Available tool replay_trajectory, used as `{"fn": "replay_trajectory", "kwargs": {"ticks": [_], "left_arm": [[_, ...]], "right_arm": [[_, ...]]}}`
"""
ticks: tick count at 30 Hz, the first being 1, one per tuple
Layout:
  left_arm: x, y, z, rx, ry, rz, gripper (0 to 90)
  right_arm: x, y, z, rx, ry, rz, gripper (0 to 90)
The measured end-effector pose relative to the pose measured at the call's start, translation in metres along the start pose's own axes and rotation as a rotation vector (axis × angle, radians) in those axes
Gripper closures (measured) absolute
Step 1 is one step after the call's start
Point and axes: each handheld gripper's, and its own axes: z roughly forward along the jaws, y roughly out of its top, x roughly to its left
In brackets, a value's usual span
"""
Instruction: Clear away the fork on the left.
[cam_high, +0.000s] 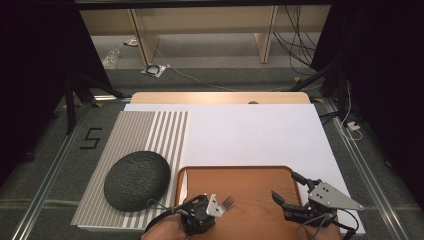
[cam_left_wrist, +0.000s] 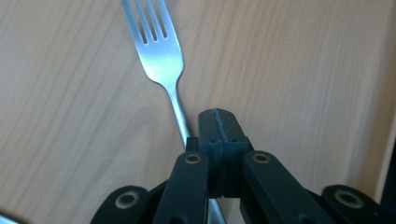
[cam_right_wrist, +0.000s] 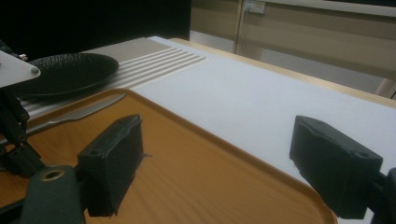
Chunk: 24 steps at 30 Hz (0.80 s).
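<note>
A steel fork (cam_left_wrist: 161, 56) lies on the wooden tray (cam_high: 250, 176), tines pointing away from me. My left gripper (cam_left_wrist: 218, 122) hovers low over the fork's handle with its pads pressed together; the handle runs beside and beneath them, and nothing shows between the pads. In the high view this gripper (cam_high: 217, 207) sits at the tray's near left, just behind the fork's tines (cam_high: 228, 201). Over the tray's right side my right gripper (cam_high: 289, 188) stands open, and its jaws (cam_right_wrist: 215, 172) hold nothing. A knife (cam_right_wrist: 79, 112) rests along the tray's left rim.
A black round plate (cam_high: 137, 180) sits on a striped placemat (cam_high: 150, 130) left of the tray. A white mat (cam_high: 250, 130) covers the table beyond the tray. Dark curtains and cables border the table.
</note>
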Motion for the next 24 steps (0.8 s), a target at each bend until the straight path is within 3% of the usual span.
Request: {"fn": "replay_trajectory", "kwargs": {"ticks": [24], "left_arm": [[0.028,-0.021,-0.012,0.016,0.048,-0.099,89.6]], "right_arm": [[0.000,0.000,0.001,-0.008,0.000,0.001,18.4]]}}
